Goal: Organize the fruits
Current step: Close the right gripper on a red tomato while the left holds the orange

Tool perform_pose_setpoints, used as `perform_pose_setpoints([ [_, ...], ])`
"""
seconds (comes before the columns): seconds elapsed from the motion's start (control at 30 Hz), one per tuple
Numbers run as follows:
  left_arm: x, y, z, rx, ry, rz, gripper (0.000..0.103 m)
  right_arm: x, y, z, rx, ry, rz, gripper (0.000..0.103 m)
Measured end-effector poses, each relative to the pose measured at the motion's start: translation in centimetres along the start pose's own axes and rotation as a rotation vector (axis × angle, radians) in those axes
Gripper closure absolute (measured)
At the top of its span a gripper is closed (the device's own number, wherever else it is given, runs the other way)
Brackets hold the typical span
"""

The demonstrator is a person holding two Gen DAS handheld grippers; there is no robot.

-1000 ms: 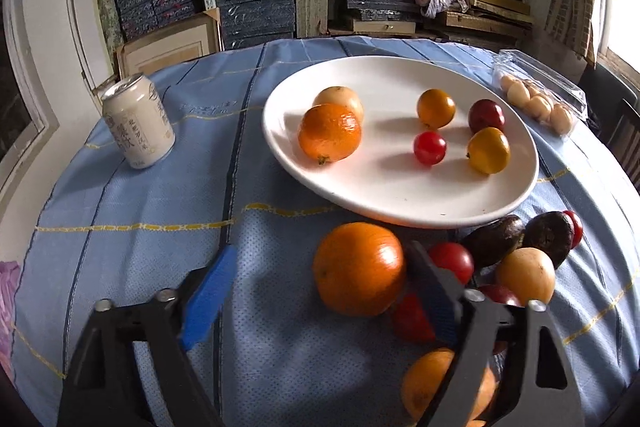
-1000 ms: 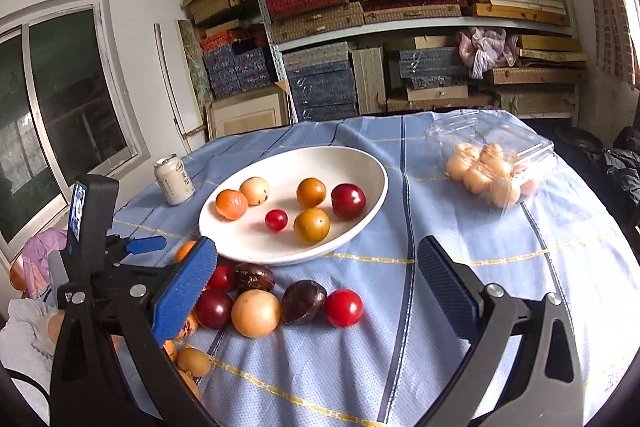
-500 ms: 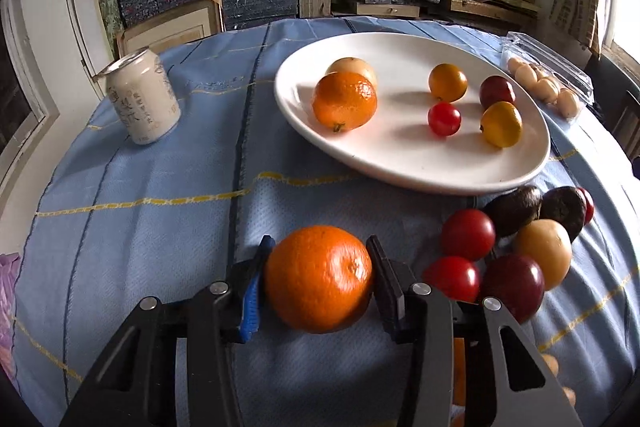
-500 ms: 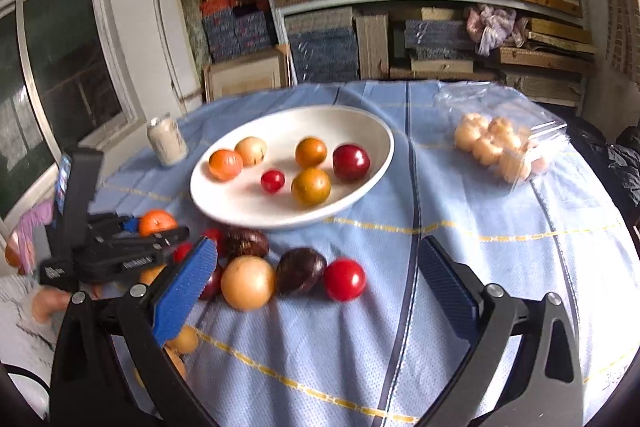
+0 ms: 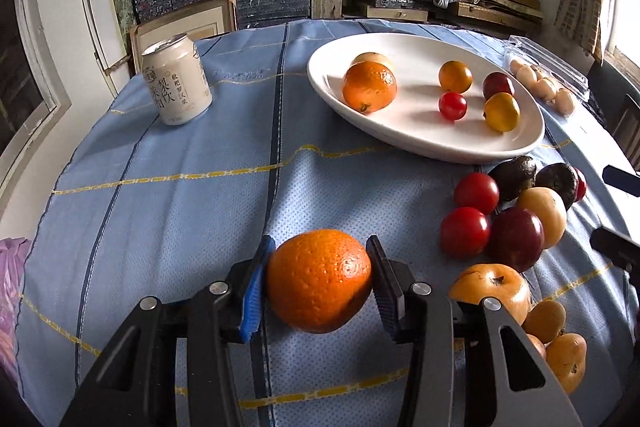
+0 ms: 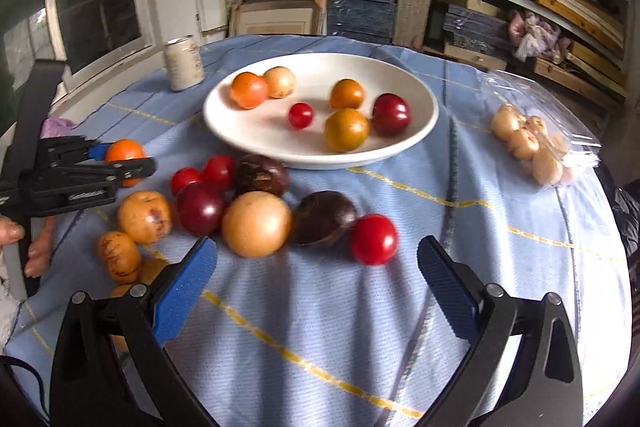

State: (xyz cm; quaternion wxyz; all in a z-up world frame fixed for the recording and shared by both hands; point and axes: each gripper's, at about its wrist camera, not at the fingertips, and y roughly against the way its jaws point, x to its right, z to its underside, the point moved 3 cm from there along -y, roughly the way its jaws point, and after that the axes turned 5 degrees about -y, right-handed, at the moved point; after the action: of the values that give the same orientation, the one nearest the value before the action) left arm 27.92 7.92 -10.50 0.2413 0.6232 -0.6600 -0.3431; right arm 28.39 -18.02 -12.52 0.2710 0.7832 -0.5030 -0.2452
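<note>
The left tongs [image 5: 318,281] are clenched on an orange [image 5: 319,281], one pad pressed to each side of it, having just closed in from a wider spread. The fruit sits low over the blue cloth near the worktop's [image 5: 168,211] near edge, well short of the white plate [image 5: 420,143] that lies toward the far right. The right tongs [image 6: 316,285] hang released and empty over the near edge, spread wide, with a red tomato [image 6: 374,239] and a dark fruit [image 6: 324,217] just beyond their tips. From here the likeliest trouble is the orange rolling out of the grip: it is round and pebbled, the pads bear only on its widest part, and any tilt or jerk on the way to the plate could let it slip forward and drop among the loose fruit [image 5: 516,227] heaped by the right edge, scattering them. Coming in too low over the plate rim could knock the dish or nudge the orange on the plate [image 5: 370,87] into the small ones beside it. The two pairs of tongs work close together near the heap, so they could also bump each other. The drink can [image 5: 176,79] by the far left edge stands well clear of that path. As for heading, the held orange is nearly a ball with no real long axis; a small dimple shows on its upper right face, so its stem line seems to tilt up and toward the right edge, though I cannot be sure.
</note>
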Motion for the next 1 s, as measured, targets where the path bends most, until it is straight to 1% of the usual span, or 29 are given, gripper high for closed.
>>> perform_pose_setpoints([
  [0.07,0.1,-0.1,0.0,-0.002,0.002,0.013,0.056,1.2,0.0,-0.3,0.004,-0.044,-0.001,0.008],
  [0.13,0.3,-0.1,-0.1,-0.003,-0.005,0.011,0.056,2.5,0.2,-0.6,0.008,-0.085,0.002,0.023],
  [0.23,0.5,-0.1,0.0,-0.002,-0.009,0.009,0.056,4.3,0.6,-0.9,0.021,-0.135,0.022,0.03],
  [0.27,0.5,-0.1,0.0,-0.001,-0.009,0.011,0.056,4.9,0.6,-1.0,0.019,-0.152,0.027,0.031],
  [0.33,0.6,-0.2,0.0,-0.002,-0.008,0.011,0.056,5.3,0.3,-0.9,0.005,-0.166,0.03,0.04],
  [0.4,0.6,-0.2,0.1,-0.007,-0.009,0.01,0.056,5.1,-0.3,-0.7,-0.024,-0.152,0.035,0.047],
  [0.43,0.6,-0.2,0.1,-0.008,-0.009,0.009,0.056,5.1,-0.6,-0.6,-0.035,-0.145,0.044,0.048],
  [0.53,0.7,-0.3,0.1,-0.012,-0.013,0.01,0.056,4.9,-0.7,-0.7,-0.028,-0.138,0.053,0.048],
  [0.67,0.9,-0.5,0.3,-0.02,-0.018,0.01,0.056,4.1,-1.8,-0.7,-0.062,-0.123,0.031,0.048],
  [0.77,0.9,-0.5,0.2,-0.021,-0.021,0.008,0.056,3.7,-2.4,-1.0,-0.071,-0.119,0.021,0.049],
  [0.8,1.0,-0.5,0.3,-0.02,-0.022,0.009,0.056,3.7,-2.7,-1.0,-0.081,-0.126,0.008,0.054],
  [0.83,1.0,-0.5,0.3,-0.02,-0.023,0.01,0.055,3.7,-3.0,-1.0,-0.095,-0.131,-0.002,0.063],
  [0.87,1.0,-0.6,0.3,-0.021,-0.025,0.011,0.055,3.8,-3.3,-0.9,-0.113,-0.139,-0.012,0.068],
  [0.9,1.1,-0.6,0.3,-0.022,-0.027,0.012,0.055,3.9,-3.4,-0.9,-0.117,-0.145,-0.017,0.069],
  [1.0,1.1,-0.6,0.3,-0.023,-0.028,0.015,0.055,3.8,-3.2,-0.7,-0.114,-0.146,-0.019,0.069],
])
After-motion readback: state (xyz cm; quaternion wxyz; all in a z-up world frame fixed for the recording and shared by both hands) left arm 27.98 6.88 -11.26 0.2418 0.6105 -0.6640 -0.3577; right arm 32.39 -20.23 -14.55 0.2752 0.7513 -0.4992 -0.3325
